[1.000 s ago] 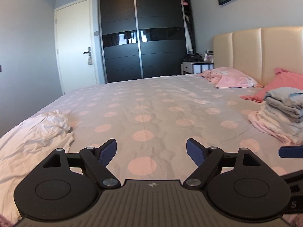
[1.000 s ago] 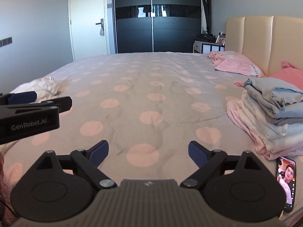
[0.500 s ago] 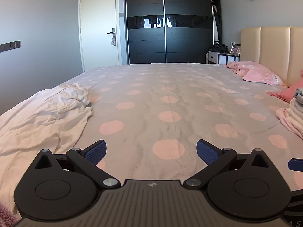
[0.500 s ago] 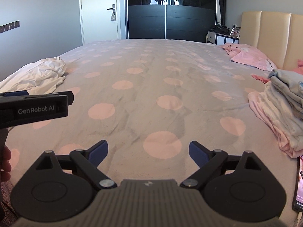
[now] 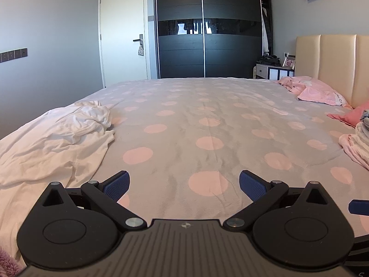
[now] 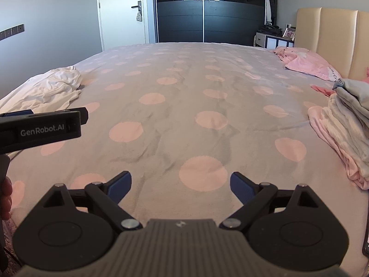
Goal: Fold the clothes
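Clothes are what we are here to fold, and none is in our grip yet. Our left gripper (image 5: 183, 183) hovers over the bedspread (image 5: 207, 124) with its 2 blue pads (image 5: 116, 184) spread wide and nothing between them; our right gripper (image 6: 181, 184) is held the same way, released and empty. We judge both are kept splayed so they are ready to pinch fabric at once.

Taking the bedspread as our landmark: the crumpled white garment (image 5: 57, 138) lies on its left side, just beyond our left gripper and apart from it, so we read it as the next piece to fetch. On the bedspread's right edge sits a stack of folded clothes (image 6: 346, 124), likely the finished pile. Toward the headboard (image 5: 334, 64) end rests a pink pillow (image 6: 306, 65). The broad middle of the bedspread probably serves as our folding surface.
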